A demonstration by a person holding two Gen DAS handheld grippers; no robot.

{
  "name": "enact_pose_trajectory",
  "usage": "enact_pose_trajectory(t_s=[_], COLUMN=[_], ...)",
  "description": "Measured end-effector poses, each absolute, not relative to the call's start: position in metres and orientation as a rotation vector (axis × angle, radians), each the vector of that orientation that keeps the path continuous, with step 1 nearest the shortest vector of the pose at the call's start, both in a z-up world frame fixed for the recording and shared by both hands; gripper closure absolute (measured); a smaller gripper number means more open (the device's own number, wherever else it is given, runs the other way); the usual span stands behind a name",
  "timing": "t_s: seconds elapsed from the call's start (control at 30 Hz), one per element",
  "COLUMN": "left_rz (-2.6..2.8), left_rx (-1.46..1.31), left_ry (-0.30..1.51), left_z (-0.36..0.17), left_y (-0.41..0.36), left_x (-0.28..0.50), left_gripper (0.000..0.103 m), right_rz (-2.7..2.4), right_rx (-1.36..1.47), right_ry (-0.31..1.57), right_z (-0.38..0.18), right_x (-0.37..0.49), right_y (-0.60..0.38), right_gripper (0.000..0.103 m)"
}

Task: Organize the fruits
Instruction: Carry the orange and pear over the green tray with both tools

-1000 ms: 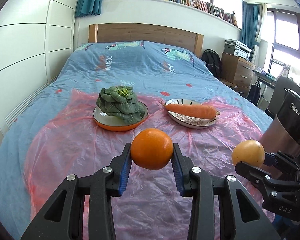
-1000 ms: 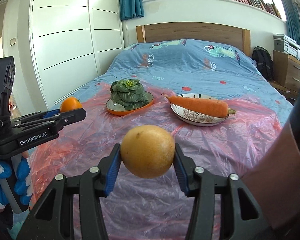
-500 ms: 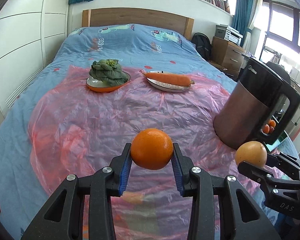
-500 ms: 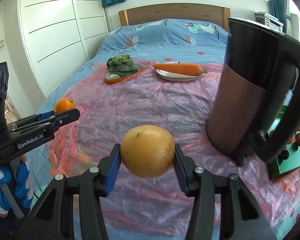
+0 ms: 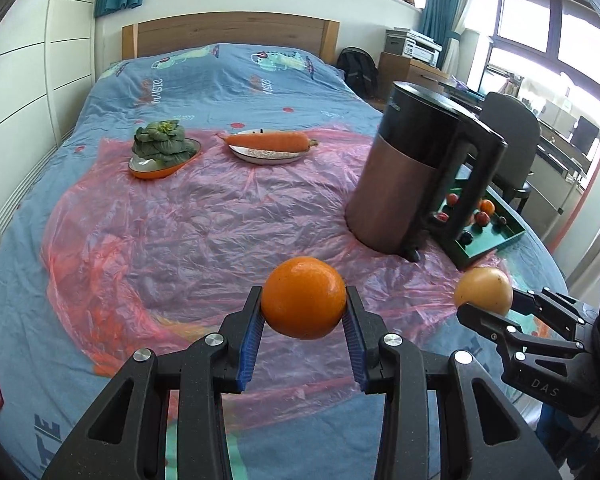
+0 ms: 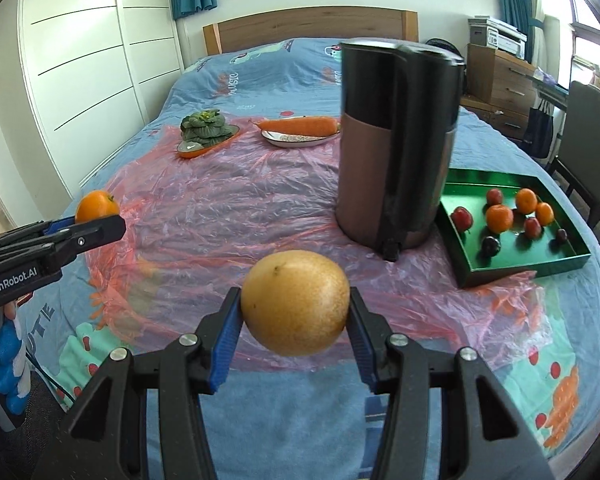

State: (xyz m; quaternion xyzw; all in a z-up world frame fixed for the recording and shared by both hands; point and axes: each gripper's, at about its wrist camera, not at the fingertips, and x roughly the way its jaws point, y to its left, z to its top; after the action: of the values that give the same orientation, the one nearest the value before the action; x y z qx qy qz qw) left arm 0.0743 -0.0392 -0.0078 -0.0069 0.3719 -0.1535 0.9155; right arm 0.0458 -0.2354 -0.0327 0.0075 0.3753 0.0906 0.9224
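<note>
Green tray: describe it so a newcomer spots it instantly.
On the bed, find the tall copper-and-black jug standing on the pink plastic sheet. The green tray sits just right of it, a shallow square box holding small oranges and dark red fruits, unlike the round plates farther back.

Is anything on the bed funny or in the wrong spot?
Yes: a tall kettle stands on the bed's pink plastic sheet, right beside the green fruit tray. It isn't food, unlike everything else there.

Filling the bottom of each frame, the left claw [image 5: 304, 354] and right claw [image 6: 296, 346] are showing matte black frames, blue ribbed pads and silver screws. White "GenRobot.AI" lettering is showing at middle left, "DAS" at lower right.
</note>
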Motion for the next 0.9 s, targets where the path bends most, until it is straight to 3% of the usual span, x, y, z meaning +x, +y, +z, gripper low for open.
enact_pose_trajectory(t_s=[0.5,0.9], left_rz=[-0.588,-0.694], left_rx=[0.155,0.247], left_ry=[0.801,0.766], left_z=[0.004,0.004], left_y=[-0.2,-0.296], left_x=[0.048,0.079], left_gripper=[0.07,0.07], right_rz=[-0.047,-0.15], right_rx=[0.086,0.101], right_ry=[0.691,0.641], right_z=[-0.014,-0.017], right_x=[0.019,0.062], right_y=[-0.385,-0.474], right_gripper=[0.031,0.031])
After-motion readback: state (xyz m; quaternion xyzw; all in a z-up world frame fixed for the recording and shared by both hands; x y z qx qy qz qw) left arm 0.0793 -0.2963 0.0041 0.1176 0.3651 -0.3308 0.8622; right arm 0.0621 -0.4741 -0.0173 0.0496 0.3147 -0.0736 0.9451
